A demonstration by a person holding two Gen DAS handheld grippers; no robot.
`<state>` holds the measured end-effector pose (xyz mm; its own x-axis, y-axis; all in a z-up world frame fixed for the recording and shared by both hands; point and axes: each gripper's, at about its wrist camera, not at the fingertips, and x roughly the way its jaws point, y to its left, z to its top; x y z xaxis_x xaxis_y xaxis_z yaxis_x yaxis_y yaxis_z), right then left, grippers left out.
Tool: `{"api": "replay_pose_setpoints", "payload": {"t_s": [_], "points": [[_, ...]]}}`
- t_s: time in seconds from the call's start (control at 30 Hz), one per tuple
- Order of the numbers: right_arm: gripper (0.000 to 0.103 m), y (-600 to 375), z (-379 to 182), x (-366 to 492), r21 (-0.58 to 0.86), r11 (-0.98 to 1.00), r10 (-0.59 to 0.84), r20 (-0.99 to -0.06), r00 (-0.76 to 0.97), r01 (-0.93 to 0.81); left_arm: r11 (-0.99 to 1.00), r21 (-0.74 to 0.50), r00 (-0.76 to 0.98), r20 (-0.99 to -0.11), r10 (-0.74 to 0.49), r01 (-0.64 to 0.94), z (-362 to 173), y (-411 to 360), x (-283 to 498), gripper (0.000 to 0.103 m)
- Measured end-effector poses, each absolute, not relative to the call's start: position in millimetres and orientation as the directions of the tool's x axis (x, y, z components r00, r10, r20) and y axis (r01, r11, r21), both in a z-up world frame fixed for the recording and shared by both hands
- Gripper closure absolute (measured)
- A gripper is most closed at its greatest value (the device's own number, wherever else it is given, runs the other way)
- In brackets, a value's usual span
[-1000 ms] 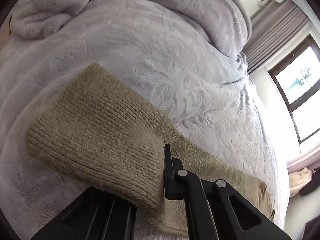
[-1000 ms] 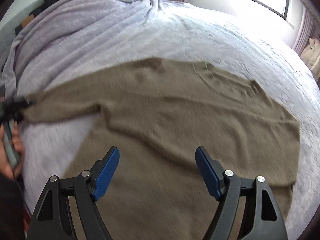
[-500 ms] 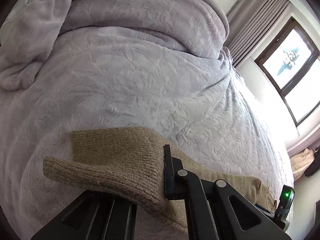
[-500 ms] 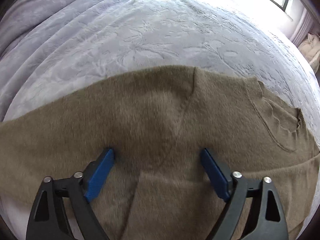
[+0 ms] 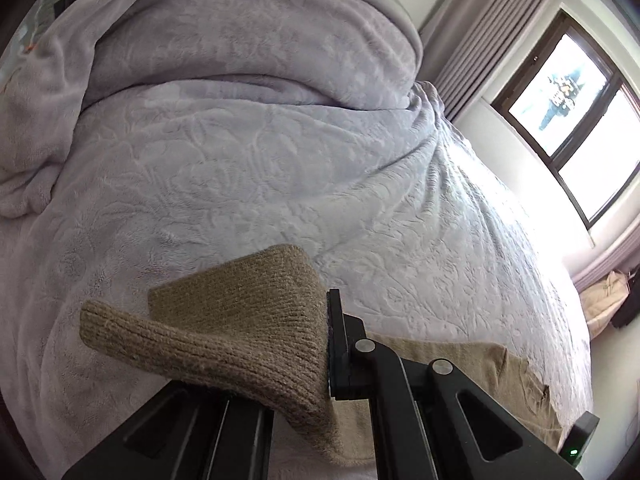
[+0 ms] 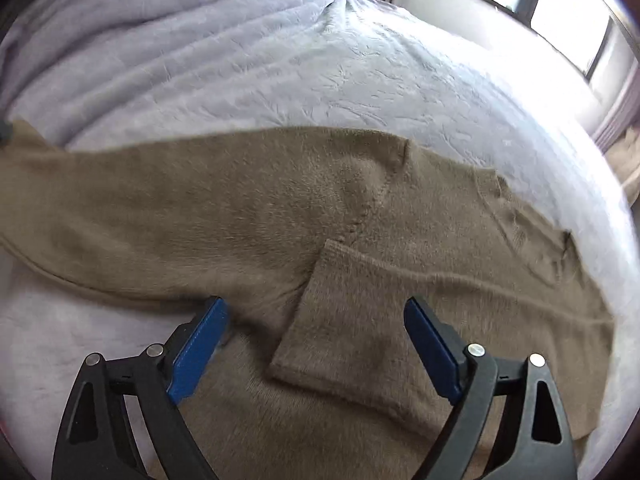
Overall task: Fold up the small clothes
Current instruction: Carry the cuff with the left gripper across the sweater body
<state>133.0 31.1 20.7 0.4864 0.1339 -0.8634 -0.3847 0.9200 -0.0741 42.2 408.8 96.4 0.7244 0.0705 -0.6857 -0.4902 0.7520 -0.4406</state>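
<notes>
A fuzzy olive-brown knitted sweater (image 6: 280, 216) lies spread across a pale lilac embossed plush bedspread (image 6: 280, 76), its body flat and one sleeve folded back over the chest so that the cuff end (image 6: 316, 320) rests on the torso. The other sleeve runs out toward the left edge of the right wrist view. The left gripper (image 5: 320, 344) is clamped on the ribbed cuff of that sleeve (image 5: 224, 320); the knit is pinched against its black finger (image 5: 340, 344) and held off the bedspread, with the loose cuff edge drooping to the left. Behind the cuff, a thick bunched roll of the same lilac cover (image 5: 256, 40) is heaped at the head of the bed. The right gripper (image 6: 316, 340) hangs over the sweater's middle with its blue-padded fingers (image 6: 200, 344) spread wide apart, the folded sleeve end lying between them but not pressed by either pad. A dark-framed window (image 5: 580, 120) with grey pleated curtains (image 5: 480, 28) stands beyond the far side of the bed
</notes>
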Motion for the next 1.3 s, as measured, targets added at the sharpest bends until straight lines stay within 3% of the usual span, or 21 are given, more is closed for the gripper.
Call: {"api": "replay_pose_setpoints", "payload": {"t_s": [0.07, 0.3, 0.5, 0.7, 1.07, 1.3], "points": [[0.011, 8.2, 34.1, 125.4, -0.011, 0.933, 0.18, -0.852, 0.492, -0.359, 0.763, -0.439, 0.73, -0.681, 0.061, -0.474, 105.4, 398.9, 43.4, 0.098], [0.011, -90.5, 37.9, 97.0, -0.039, 0.97, 0.093, -0.852, 0.516, -0.241, 0.835, -0.416, 0.736, -0.677, -0.018, -0.362, 129.7, 326.5, 67.1, 0.098], [0.011, -182.7, 34.6, 83.3, -0.002, 0.994, 0.057, -0.855, 0.515, -0.113, 0.886, -0.415, 0.706, -0.69, -0.158, -0.208, 133.8, 213.2, 106.5, 0.098], [0.011, -244.5, 46.7, 74.3, 0.042, 0.998, 0.064, -0.828, 0.557, -0.053, 0.917, -0.392, 0.615, -0.74, -0.271, -0.067, 121.4, 85.8, 135.2, 0.098], [0.011, -336.7, 40.8, 56.1, 0.146, 0.988, 0.09, -0.808, 0.582, 0.05, 0.93, -0.301, 0.447, -0.817, -0.365, 0.21, 89.3, -161.3, 156.4, 0.098], [0.011, -376.4, 29.2, 44.8, 0.226, 0.969, 0.125, -0.799, 0.589, 0.101, 0.937, -0.241, 0.368, -0.871, -0.324, 0.253, 43.0, -216.9, 171.7, 0.098]]}}
